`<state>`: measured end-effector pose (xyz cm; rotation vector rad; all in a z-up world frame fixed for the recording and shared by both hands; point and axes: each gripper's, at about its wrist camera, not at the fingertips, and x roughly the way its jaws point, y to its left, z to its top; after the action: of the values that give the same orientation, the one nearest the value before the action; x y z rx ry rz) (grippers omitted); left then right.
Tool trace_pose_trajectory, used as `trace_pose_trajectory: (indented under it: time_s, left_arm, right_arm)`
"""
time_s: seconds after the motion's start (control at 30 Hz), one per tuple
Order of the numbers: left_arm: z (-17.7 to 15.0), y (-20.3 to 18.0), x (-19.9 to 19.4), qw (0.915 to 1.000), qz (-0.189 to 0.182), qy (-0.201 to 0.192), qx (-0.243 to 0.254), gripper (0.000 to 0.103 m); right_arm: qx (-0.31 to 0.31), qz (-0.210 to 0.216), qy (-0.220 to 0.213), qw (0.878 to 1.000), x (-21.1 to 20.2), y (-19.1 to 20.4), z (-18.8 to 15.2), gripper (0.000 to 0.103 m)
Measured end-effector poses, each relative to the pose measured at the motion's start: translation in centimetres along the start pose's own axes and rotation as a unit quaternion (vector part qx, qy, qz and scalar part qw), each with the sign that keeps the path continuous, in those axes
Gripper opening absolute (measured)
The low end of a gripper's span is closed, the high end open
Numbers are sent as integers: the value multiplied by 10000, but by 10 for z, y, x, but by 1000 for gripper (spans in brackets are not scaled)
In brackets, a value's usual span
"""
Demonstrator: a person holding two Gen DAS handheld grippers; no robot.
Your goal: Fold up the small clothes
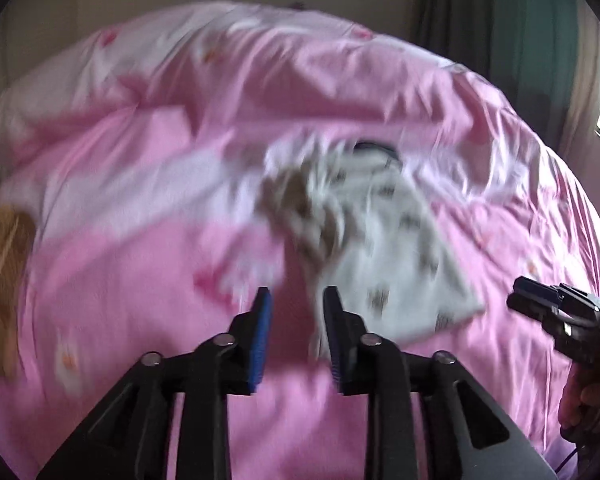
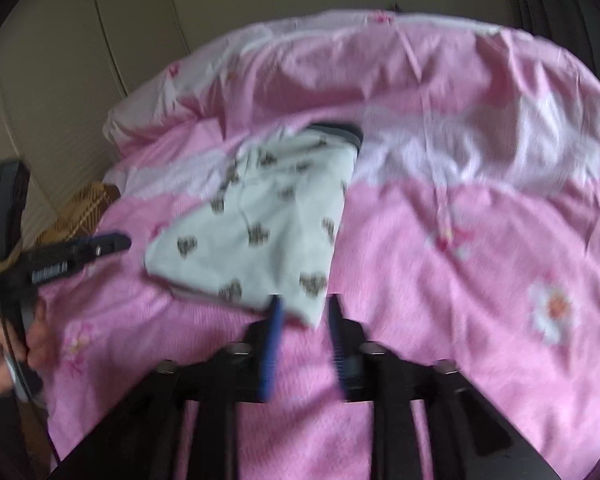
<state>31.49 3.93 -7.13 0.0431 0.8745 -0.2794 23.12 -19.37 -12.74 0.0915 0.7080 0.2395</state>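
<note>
Hovering over the bed, the left hand-held gripper (image 1: 296, 300) is seen with its jaws parted and nothing between them; the right hand-held gripper (image 2: 304, 308) is likewise parted, a corner of the small white garment (image 2: 268, 224) lying just before its tips, with no grip evident. The garment, printed with dark hearts, is laid on the pink duvet (image 2: 460, 240), seemingly already folded narrower; a further fold is judged to remain. No containers are seen.
</note>
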Motion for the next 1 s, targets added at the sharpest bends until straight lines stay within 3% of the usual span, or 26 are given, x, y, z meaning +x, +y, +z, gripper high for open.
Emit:
trace_pose_trajectory:
  time_s: [0.13,0.23,0.33,0.47,0.53,0.73,0.87,0.97,1.0]
  left_arm:
    - [63,-2,52,9974,-685,121,174,30]
    - [86,0,91,9963,-776,346,139,30]
    - [93,6,131,9927,-996,678,-26,30]
    - [88,13,166,9901,-995,986,-124,30]
    - [90,16,168,9890,-1150,916,-190,8]
    - [112,9,141,9962,-782,330,216,8]
    - [104,6,156,9932,-767,752,459,9]
    - [91,14,148,9932,-857,705,337,30]
    - [89,19,143,9940,-833,644,287,45]
  right_arm:
    - [-21,-142,-189,9997,14,-2,29,40]
    - [-26,-248,-242,9994,31,-5,47,40]
    - [30,-274,-191,9994,51,-12,62,40]
    - [38,-286,-214,9994,67,-19,69,40]
    - [51,-286,-196,9994,74,-23,68,40]
    - [248,-302,-193,9990,79,-35,63,40]
    - [290,-321,-181,9989,80,-39,65,40]
    - [300,-290,-203,9989,77,-39,65,40]
    - [288,-286,-208,9990,76,-38,64,40]
